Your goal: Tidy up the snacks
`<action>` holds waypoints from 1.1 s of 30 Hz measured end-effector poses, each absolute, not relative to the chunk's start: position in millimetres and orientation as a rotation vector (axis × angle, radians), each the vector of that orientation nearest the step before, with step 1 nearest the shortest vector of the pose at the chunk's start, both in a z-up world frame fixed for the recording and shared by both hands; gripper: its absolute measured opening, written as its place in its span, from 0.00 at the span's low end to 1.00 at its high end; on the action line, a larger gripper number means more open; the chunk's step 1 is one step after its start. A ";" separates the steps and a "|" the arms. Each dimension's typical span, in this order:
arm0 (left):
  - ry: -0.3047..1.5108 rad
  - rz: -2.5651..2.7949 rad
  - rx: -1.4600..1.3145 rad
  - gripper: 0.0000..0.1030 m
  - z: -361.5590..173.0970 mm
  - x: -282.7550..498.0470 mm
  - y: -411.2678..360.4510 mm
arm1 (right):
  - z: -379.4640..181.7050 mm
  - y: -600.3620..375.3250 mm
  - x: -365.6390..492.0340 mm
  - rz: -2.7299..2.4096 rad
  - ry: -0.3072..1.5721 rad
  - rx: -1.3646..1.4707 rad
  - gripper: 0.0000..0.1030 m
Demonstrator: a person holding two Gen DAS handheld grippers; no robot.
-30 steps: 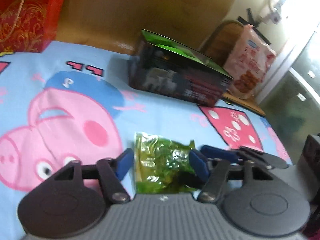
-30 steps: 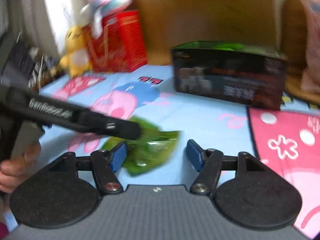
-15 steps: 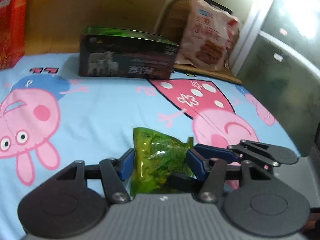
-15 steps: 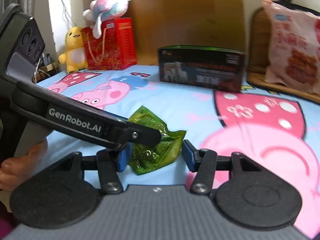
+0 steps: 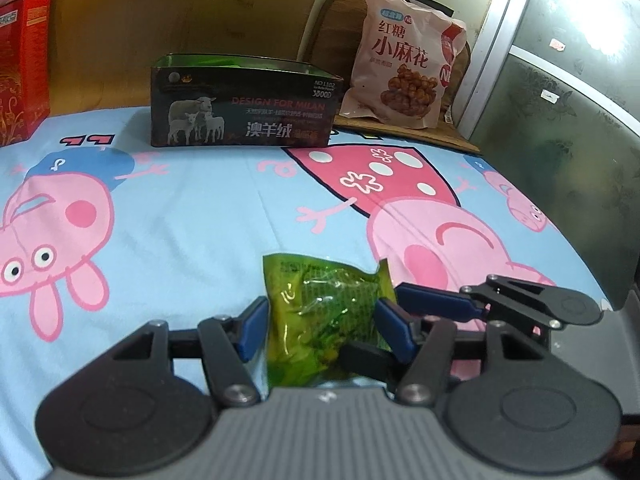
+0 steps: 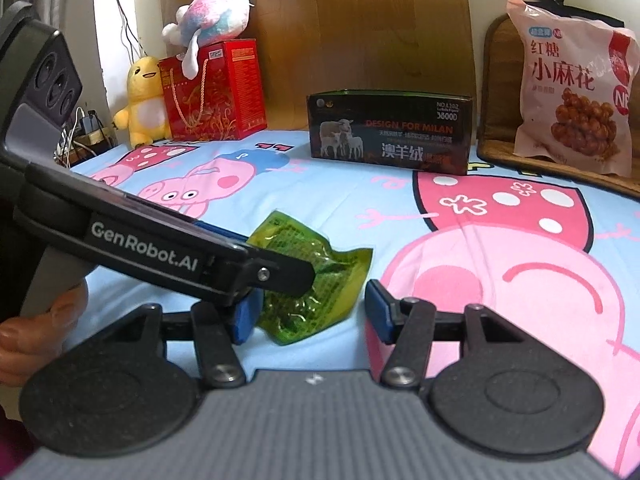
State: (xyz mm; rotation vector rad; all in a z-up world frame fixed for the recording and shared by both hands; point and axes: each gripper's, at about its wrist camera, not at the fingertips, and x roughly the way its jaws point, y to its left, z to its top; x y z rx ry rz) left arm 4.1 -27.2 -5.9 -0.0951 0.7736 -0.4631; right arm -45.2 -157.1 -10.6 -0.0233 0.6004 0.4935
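Both views have swung round since a second ago and gone from blurry to sharp, so the dark box now sits dead ahead rather than off at an angle, while the green packet hasn't budged from between the fingers. Biggest thing around is the Peppa Pig sheet (image 5: 208,200), light blue with pink pigs, covering the whole surface. At the far edge stands the dark sheep-print box (image 5: 244,114) with its top open, and just right of it a pink bag of fried dough twists (image 5: 408,68) leans upright on a wooden board. Off to the left there's a red gift box (image 6: 214,92) with a pastel plush (image 6: 210,12) on top and a yellow plush (image 6: 144,100) just beside it. Green snack packet (image 5: 320,320) lies flat on the sheet, well short of the dark box. Left gripper (image 5: 320,324) has its blue pads on either side of the packet, looks clamped onto it. Right gripper (image 6: 310,312) is spread wide, packet near its left pad, right pad well clear, with the left gripper's finger crossing over the packet.
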 end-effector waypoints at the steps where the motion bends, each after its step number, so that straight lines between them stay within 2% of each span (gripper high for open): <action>1: 0.773 -0.463 -0.096 0.57 -6.0 3.8 -26.8 | -10.6 -156.4 -45.4 0.492 0.599 -0.030 0.57; 12: 0.762 -0.475 -0.094 0.65 -7.3 1.4 -27.0 | -11.8 -155.0 -45.1 0.493 0.598 -0.042 0.59; 21: 0.756 -0.488 -0.090 0.76 -7.7 0.4 -27.6 | -12.2 -151.2 -45.6 0.494 0.597 -0.075 0.62; 25: 0.756 -0.496 -0.093 0.84 -8.3 -0.7 -27.1 | -12.3 -150.7 -45.7 0.493 0.596 -0.080 0.63; 33: 0.750 -0.495 -0.082 0.88 -9.3 -5.0 -28.5 | -12.5 -150.4 -45.6 0.492 0.596 -0.084 0.63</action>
